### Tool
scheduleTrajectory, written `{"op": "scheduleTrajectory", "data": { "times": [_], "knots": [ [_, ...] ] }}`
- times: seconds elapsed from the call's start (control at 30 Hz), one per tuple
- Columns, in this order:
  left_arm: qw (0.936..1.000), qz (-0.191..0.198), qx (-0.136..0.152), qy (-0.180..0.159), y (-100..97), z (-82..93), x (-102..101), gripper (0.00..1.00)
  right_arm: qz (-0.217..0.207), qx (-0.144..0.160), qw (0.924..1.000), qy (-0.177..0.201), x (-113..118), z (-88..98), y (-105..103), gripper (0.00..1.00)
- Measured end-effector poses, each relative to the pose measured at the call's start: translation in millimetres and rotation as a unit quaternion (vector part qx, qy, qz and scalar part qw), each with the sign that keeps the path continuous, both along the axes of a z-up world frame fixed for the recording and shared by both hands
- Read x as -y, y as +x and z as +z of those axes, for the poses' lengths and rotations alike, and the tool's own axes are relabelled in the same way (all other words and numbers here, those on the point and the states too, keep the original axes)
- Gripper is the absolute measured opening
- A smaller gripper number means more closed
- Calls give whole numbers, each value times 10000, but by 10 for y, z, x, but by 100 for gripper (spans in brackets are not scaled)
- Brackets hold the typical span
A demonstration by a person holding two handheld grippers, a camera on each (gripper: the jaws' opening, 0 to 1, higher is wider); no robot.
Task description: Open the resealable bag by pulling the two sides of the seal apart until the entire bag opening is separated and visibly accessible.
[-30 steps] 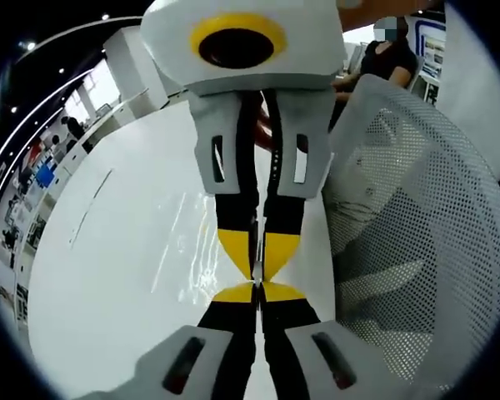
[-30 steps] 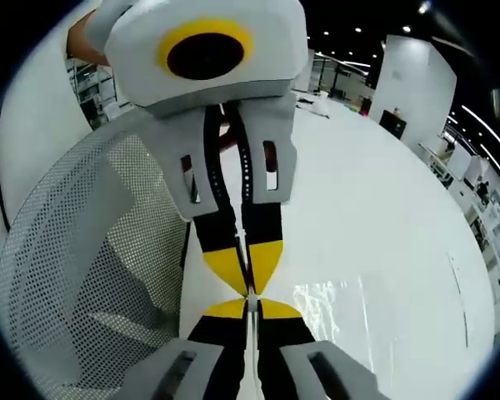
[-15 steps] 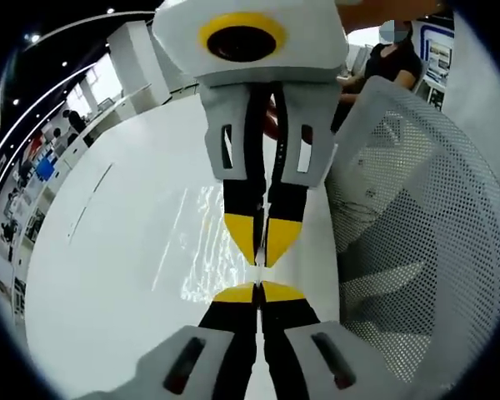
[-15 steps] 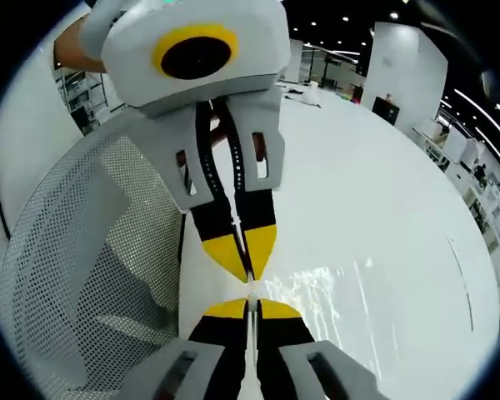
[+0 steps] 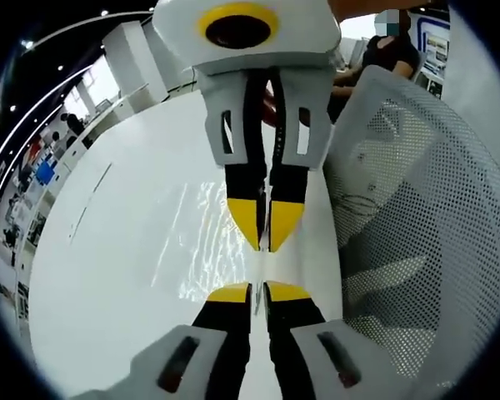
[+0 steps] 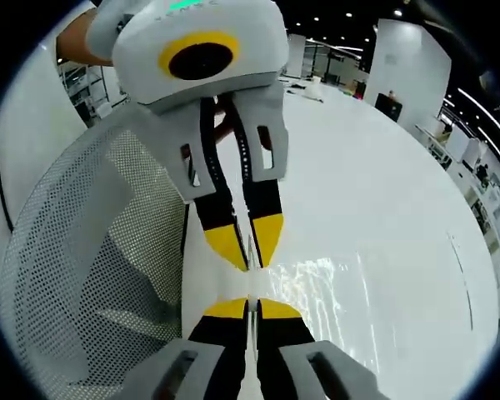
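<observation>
Here both grippers, the left gripper (image 5: pixel 257 290) and the right gripper (image 6: pixel 248 305), are clamping opposite lips of the resealable bag (image 6: pixel 317 287), jaws together, mid-pull; next, probably, separating further.

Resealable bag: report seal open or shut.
Cannot tell. The clear bag shows just as glints on the table; its seal is indiscernible.
</observation>
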State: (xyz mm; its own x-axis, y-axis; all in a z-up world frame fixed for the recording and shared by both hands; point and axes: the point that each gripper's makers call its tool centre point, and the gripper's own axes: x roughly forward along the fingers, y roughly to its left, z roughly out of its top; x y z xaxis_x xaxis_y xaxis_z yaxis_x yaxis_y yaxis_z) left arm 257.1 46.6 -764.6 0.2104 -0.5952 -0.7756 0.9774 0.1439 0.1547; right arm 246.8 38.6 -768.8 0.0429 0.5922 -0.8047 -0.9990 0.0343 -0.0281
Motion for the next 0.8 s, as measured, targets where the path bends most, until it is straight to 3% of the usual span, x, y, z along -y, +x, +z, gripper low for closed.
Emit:
{"op": "scheduleTrajectory", "data": {
  "times": [0.5, 0.63, 0.7, 0.8],
  "knots": [
    [9996, -252, 60, 132, -29, -56, 135, 0, -1, -21, 10000, 22, 10, -2, -10, 0],
    [9998, 67, -169, 47, -23, -64, 137, 0, -51, -43, 10000, 43, 15, -2, -4, 0],
    [9999, -58, 23, 151, 7, -75, 113, 0, -37, -13, 10000, -8, 39, -6, 1, 0],
    [9999, 30, -37, 147, 21, -84, 72, 0, -81, -37, 9999, -57, 133, -17, 23, 0]
  ]
}}
